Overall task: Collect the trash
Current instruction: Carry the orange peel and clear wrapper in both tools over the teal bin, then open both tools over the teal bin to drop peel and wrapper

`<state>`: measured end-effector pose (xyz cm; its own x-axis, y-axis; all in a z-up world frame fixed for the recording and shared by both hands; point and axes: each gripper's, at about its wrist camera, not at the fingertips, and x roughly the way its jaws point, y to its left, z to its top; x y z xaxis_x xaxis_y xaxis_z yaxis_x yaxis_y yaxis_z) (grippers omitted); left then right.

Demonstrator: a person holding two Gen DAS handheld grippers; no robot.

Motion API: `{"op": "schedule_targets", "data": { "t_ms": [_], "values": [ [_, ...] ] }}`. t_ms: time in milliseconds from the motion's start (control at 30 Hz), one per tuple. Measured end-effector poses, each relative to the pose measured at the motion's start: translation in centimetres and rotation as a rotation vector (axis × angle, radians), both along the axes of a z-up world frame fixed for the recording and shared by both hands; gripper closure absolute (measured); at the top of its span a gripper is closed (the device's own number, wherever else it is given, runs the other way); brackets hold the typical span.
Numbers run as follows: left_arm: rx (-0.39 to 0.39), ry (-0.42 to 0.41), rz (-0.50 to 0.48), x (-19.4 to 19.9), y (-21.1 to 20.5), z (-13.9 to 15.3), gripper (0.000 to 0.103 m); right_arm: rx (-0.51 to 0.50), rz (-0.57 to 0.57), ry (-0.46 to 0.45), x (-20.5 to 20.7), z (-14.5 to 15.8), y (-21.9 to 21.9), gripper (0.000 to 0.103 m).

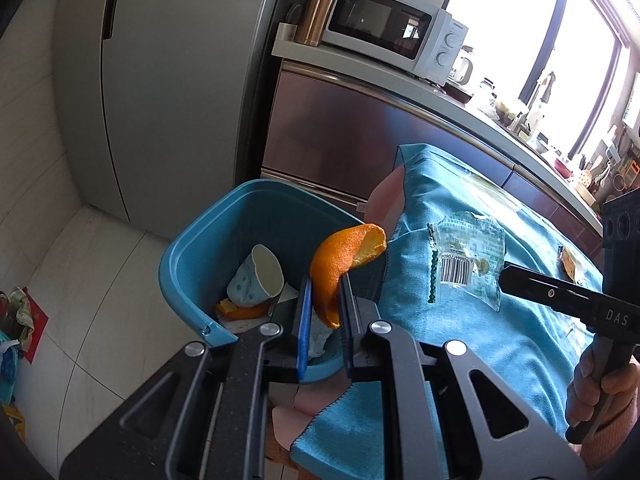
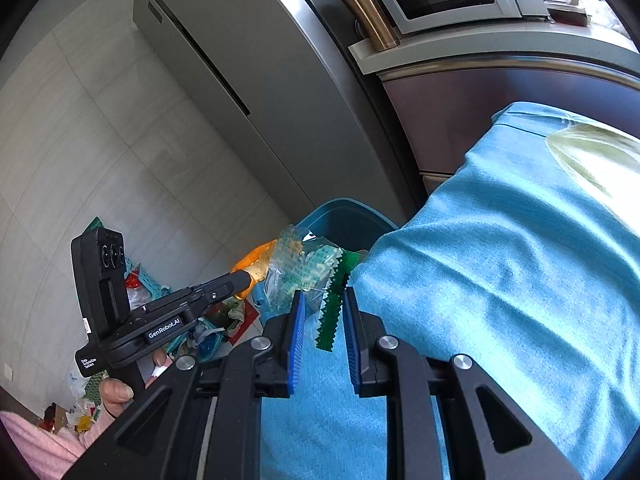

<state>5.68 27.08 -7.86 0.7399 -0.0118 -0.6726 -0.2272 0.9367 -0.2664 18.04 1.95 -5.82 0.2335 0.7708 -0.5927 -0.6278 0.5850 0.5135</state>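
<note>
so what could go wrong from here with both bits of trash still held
1. The left gripper pinches only the lower end of the orange peel, near the bin edge; released here, it might land on the cloth.
2. The right gripper grips the wrapper by one end, over the cloth short of the bin; it could slip out there.

"das" on right claw, "genrobot.ai" on left claw

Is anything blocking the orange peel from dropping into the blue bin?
Nothing visible blocks it. The left gripper holds the orange peel over the open blue bin. Below lie only a paper cup and other scraps, with room to spare.
</note>
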Motion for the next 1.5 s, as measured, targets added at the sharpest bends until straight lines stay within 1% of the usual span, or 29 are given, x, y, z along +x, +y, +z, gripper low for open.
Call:
{"op": "schedule_targets", "data": {
  "t_ms": [367,1133,1367,1500],
  "values": [
    [-0.002,0.032,0.029,0.8,1.0,-1.4,0.090,-0.030,0.003,0.009,0.8,-0.3,1.5,0.085],
    [-0.016,0.093,0.072,2.9,2.1,-4.2,0.090,-0.079,-0.001,0.031,2.6,-1.9,5.7,0.085],
    [-0.013,0.112,0.081,4.0,2.2,-5.0,0.089,-0.111,0.006,0.026,3.2,-2.5,7.5,0.086],
    [-0.025,0.129,0.083,4.9,2.5,-5.8,0.088,-0.121,0.015,0.030,3.3,-2.9,8.3,0.086]
  ]
}}
